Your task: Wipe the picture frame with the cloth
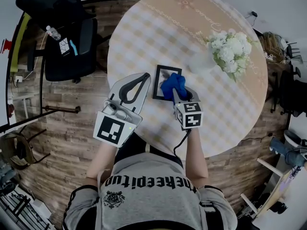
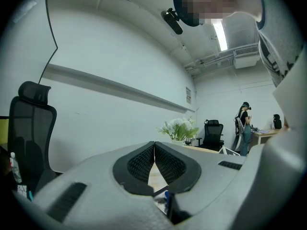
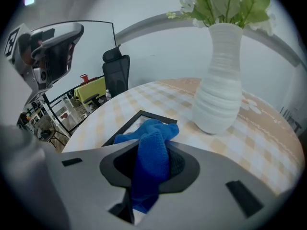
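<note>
The blue cloth (image 3: pixel 152 169) is gripped in the right claw (image 3: pixel 156 150) and laid on the black picture frame (image 1: pixel 164 80), flat on the tabletop (image 1: pixel 158 28) near the white vase (image 3: pixel 220 85). The left claw (image 2: pixel 154 145) is clenched empty. Even pressure should be kept, strokes steered away from the vase

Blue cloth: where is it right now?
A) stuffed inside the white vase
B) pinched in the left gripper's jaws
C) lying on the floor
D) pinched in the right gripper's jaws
D: the right gripper view shows the blue cloth clamped between the jaws of the right gripper, its free end over the picture frame; the left gripper holds nothing.
</note>
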`<action>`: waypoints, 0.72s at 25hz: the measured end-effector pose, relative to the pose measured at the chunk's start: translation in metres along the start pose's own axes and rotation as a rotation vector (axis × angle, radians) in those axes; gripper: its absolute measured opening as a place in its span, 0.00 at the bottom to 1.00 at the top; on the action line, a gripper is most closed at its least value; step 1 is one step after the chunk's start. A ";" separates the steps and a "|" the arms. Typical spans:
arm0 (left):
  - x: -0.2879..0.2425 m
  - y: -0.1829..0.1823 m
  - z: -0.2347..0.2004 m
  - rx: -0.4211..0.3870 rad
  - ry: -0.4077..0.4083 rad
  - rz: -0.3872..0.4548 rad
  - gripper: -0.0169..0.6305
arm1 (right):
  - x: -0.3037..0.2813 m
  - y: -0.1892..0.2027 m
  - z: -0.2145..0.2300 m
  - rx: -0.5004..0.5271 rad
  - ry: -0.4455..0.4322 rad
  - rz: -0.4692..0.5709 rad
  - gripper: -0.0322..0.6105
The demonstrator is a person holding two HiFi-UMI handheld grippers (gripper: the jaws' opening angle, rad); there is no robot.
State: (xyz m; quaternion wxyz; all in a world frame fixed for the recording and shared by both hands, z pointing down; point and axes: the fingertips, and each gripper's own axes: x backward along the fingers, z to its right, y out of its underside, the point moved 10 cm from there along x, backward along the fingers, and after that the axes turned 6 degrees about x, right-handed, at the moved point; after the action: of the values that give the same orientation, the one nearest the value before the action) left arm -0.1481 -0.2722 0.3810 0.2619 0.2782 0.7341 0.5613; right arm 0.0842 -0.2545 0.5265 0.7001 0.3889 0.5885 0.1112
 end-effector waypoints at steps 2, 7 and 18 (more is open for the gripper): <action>0.003 0.001 0.001 -0.008 0.000 0.000 0.05 | -0.003 -0.002 -0.003 0.007 -0.018 0.007 0.19; 0.012 0.003 0.003 -0.020 0.007 0.014 0.05 | -0.017 -0.009 -0.023 0.046 -0.064 0.008 0.19; 0.030 0.005 0.005 -0.069 0.000 0.007 0.05 | -0.033 -0.029 -0.054 0.065 -0.157 0.056 0.19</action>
State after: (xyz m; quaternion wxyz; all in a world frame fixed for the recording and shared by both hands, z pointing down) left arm -0.1652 -0.2461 0.3826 0.2692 0.2717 0.7132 0.5873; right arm 0.0166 -0.2715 0.5311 0.7278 0.4351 0.5240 0.0805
